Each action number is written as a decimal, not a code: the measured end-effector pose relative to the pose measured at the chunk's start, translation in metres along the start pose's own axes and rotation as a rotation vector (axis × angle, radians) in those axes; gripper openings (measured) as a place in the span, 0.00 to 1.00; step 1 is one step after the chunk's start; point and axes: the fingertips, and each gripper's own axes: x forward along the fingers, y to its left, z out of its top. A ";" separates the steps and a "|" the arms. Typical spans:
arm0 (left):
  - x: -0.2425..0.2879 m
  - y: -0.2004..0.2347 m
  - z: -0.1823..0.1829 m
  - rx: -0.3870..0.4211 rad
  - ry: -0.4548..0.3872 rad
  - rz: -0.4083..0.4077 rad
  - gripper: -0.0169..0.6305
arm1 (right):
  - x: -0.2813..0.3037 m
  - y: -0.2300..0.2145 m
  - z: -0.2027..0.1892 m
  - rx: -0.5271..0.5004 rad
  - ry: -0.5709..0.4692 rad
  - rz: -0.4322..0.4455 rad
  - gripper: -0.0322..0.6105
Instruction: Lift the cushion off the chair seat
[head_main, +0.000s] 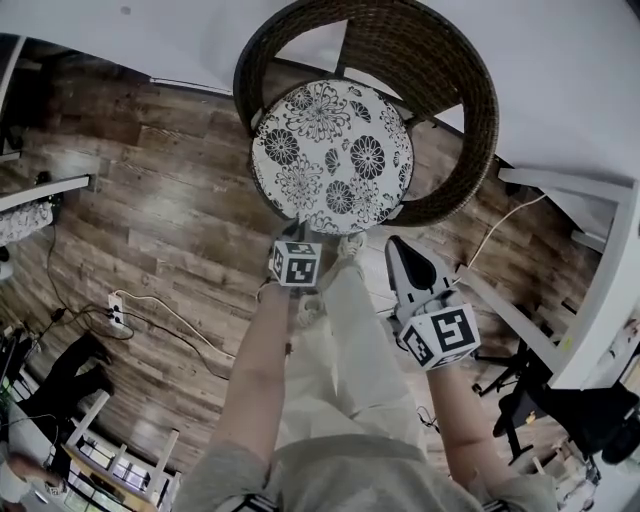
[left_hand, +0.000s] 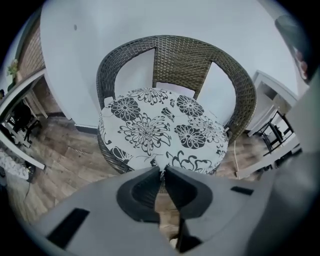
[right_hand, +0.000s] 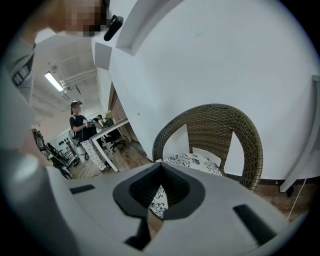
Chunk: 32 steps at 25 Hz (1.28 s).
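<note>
A round white cushion (head_main: 330, 155) with a black flower print lies on the seat of a dark wicker chair (head_main: 450, 90). My left gripper (head_main: 295, 240) sits at the cushion's front edge, its marker cube hiding the tips from above. In the left gripper view the jaws (left_hand: 163, 172) are pinched together right on the front rim of the cushion (left_hand: 160, 130). My right gripper (head_main: 397, 248) hangs to the right of the cushion's front, off the chair. Its jaws (right_hand: 161, 166) are shut with nothing in them, and the cushion (right_hand: 192, 162) and chair (right_hand: 210, 125) lie beyond.
The chair backs onto a white wall. Wood floor surrounds it, with a power strip (head_main: 117, 308) and cables at left. White furniture frames (head_main: 560, 180) stand at right. My own legs (head_main: 345, 330) are in front of the chair. A person (right_hand: 80, 125) stands by a white table (right_hand: 107, 131) far off.
</note>
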 end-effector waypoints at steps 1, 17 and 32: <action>-0.003 0.000 0.002 -0.003 -0.009 -0.003 0.07 | -0.001 0.001 0.002 -0.003 -0.005 -0.001 0.05; -0.088 -0.022 0.020 -0.020 -0.115 -0.050 0.06 | -0.055 0.041 0.044 -0.034 -0.109 -0.039 0.05; -0.178 -0.039 0.026 0.028 -0.204 -0.086 0.06 | -0.121 0.107 0.072 -0.081 -0.199 -0.073 0.05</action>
